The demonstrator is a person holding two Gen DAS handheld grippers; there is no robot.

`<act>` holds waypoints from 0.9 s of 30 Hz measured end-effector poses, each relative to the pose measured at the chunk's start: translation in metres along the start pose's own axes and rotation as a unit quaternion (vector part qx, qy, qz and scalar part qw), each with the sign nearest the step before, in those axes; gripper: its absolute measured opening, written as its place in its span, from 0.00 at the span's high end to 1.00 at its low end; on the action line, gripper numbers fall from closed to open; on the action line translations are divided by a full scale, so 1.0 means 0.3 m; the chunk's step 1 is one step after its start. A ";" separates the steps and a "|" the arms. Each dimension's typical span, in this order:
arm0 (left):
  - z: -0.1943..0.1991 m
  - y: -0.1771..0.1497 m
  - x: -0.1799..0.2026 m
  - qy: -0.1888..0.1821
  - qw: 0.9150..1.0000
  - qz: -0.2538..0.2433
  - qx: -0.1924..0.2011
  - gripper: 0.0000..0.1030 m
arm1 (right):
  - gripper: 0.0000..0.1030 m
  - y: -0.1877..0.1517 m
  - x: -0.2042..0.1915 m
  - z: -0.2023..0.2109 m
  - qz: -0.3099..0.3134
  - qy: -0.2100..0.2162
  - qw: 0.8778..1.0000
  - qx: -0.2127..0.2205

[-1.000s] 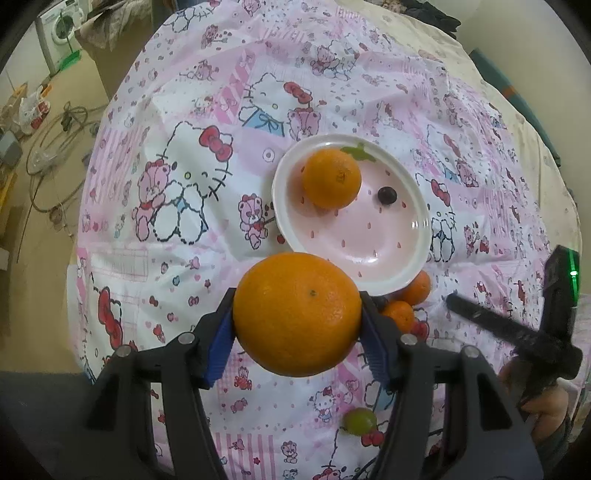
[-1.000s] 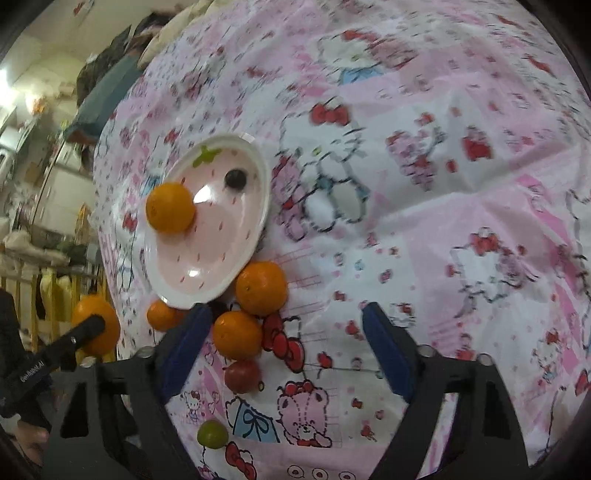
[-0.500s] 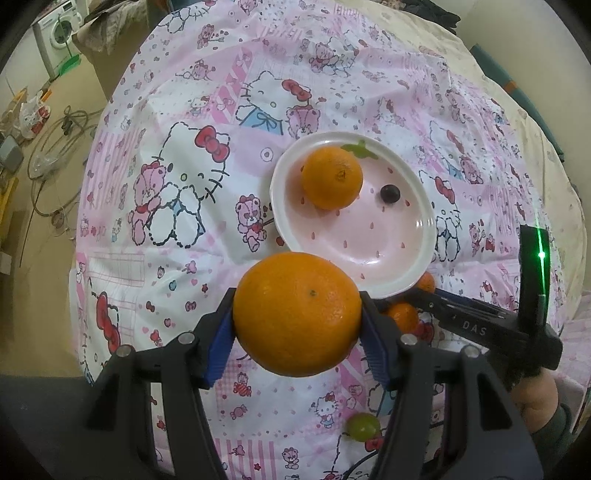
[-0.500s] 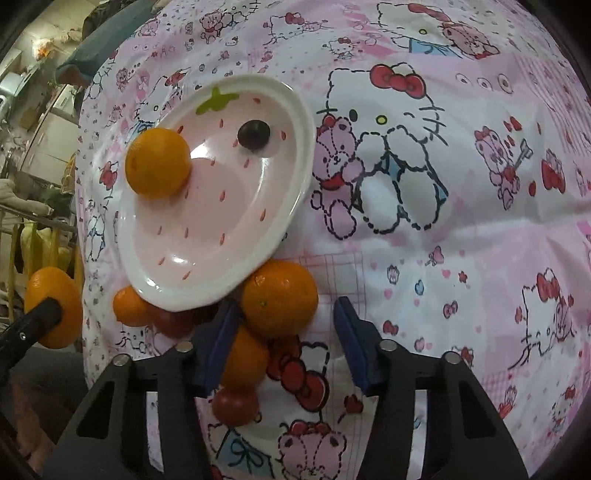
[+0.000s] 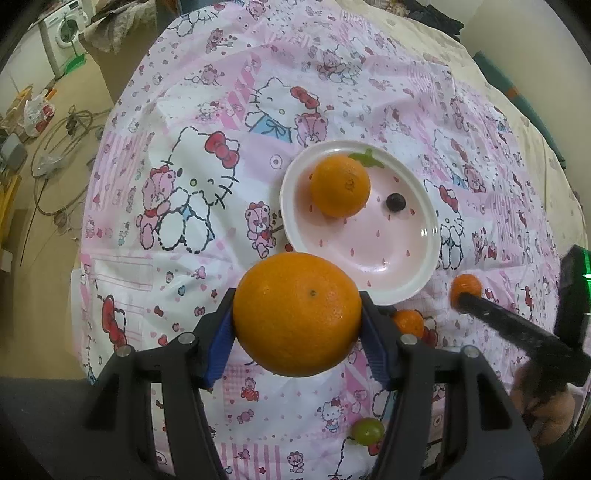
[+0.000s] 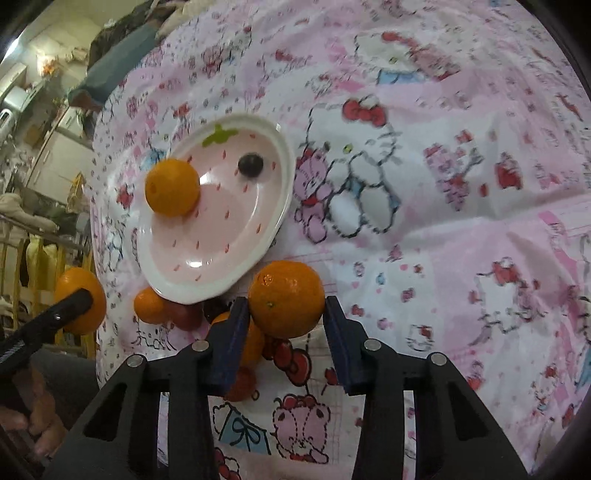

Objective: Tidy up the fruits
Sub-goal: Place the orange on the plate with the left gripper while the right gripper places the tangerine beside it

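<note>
My left gripper [image 5: 297, 332] is shut on a large orange [image 5: 297, 314] and holds it above the cloth, just in front of the pink plate [image 5: 424, 266]. The plate holds one orange [image 5: 340, 184] and a dark grape [image 5: 395, 202]. My right gripper [image 6: 284, 328] is shut on a smaller orange [image 6: 286, 299] right beside the plate's near rim [image 6: 184, 291]. Under and left of it lie more small oranges [image 6: 147, 306] and a red fruit [image 6: 240, 384]. A green grape [image 5: 367, 431] lies near my left gripper.
The Hello Kitty cloth [image 5: 184, 184] covers a round table. Its left edge drops to a floor with cables [image 5: 55, 147] and a washing machine [image 5: 66, 29]. The right gripper and hand show at the lower right of the left wrist view [image 5: 517, 332].
My right gripper closed on the smaller orange beside the plate and has it lifted a little. My left gripper kept hold of the large orange and barely moved.
</note>
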State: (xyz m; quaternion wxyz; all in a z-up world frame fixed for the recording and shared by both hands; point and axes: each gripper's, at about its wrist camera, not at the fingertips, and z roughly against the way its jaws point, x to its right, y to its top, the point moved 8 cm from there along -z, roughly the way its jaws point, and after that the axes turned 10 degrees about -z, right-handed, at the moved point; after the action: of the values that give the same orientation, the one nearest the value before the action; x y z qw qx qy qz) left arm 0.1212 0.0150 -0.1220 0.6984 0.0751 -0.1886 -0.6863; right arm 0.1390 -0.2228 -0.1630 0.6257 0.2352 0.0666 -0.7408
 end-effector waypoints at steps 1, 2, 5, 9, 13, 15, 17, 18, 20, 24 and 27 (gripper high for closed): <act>0.003 0.004 0.001 -0.002 1.000 0.001 0.001 0.44 | 0.59 0.010 0.002 0.028 -0.005 0.007 1.000 0.009; 0.007 0.010 0.000 -0.004 1.000 0.003 0.003 0.44 | 0.59 0.019 0.004 0.047 -0.008 0.012 1.000 0.016; 0.023 0.037 0.007 0.014 1.000 -0.010 0.017 0.44 | 0.59 0.056 -0.011 0.106 -0.014 0.039 0.999 0.034; 0.012 0.085 0.035 0.004 1.000 -0.022 0.017 0.44 | 0.59 0.130 -0.046 0.170 -0.014 0.073 0.996 0.058; -0.047 0.136 0.053 0.011 0.999 -0.033 0.006 0.44 | 0.59 0.199 -0.074 0.181 -0.010 0.088 0.994 0.063; -0.101 0.147 0.059 0.004 0.999 -0.030 -0.011 0.44 | 0.59 0.226 -0.083 0.170 -0.004 0.085 0.994 0.063; -0.149 0.145 0.059 0.000 0.999 -0.025 -0.029 0.44 | 0.59 0.258 -0.087 0.151 -0.005 0.089 0.994 0.059; -0.176 0.146 0.058 0.003 0.999 -0.026 -0.036 0.44 | 0.59 0.270 -0.090 0.139 -0.007 0.090 0.994 0.055; -0.214 0.148 0.056 0.009 0.999 -0.028 -0.045 0.44 | 0.59 0.285 -0.093 0.114 -0.007 0.092 0.995 0.048; -0.260 0.172 0.065 0.012 0.998 -0.035 -0.045 0.44 | 0.59 0.302 -0.110 0.053 0.000 0.090 0.996 0.030; -0.284 0.192 0.066 0.015 0.998 -0.036 -0.043 0.44 | 0.59 0.303 -0.121 0.010 0.005 0.088 0.996 0.016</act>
State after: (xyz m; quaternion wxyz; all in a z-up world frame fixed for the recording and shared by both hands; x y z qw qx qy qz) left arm 0.2058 -0.0150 -0.1760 0.6788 0.0620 -0.1450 -0.7172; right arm 0.2291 -0.2105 -0.1270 0.6167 0.3102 0.1084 -0.7153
